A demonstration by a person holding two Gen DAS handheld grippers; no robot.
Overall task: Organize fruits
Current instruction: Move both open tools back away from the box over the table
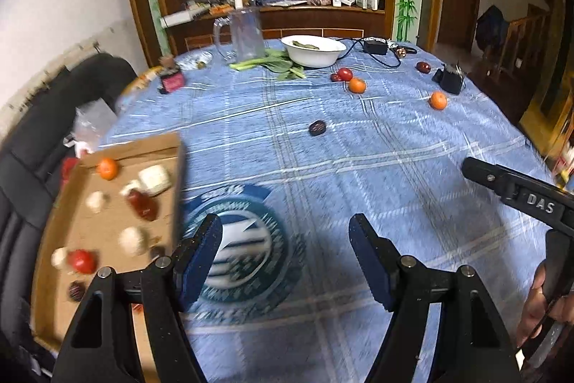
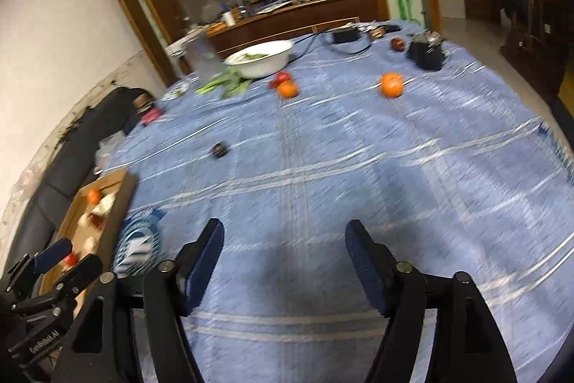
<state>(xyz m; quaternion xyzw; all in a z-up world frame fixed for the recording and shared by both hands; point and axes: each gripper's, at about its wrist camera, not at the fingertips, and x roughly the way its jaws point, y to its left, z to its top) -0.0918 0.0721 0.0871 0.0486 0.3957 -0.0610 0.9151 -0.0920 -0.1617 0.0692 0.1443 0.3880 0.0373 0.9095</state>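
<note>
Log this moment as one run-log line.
left claw: open, empty | right claw: open, empty | cardboard tray: part filled | oranges: on tablecloth

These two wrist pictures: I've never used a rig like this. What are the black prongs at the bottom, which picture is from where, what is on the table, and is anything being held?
The prongs are two-finger grippers that a person holds, one in each hand, each with a camera looking along its fingers. One picture looks past the left gripper, the other past the right gripper. Both stand open and hold nothing. On the blue tablecloth lie two oranges, some red fruits, a dark fruit, a white bowl and greens. The cardboard box on the left already holds some fruit.
</note>
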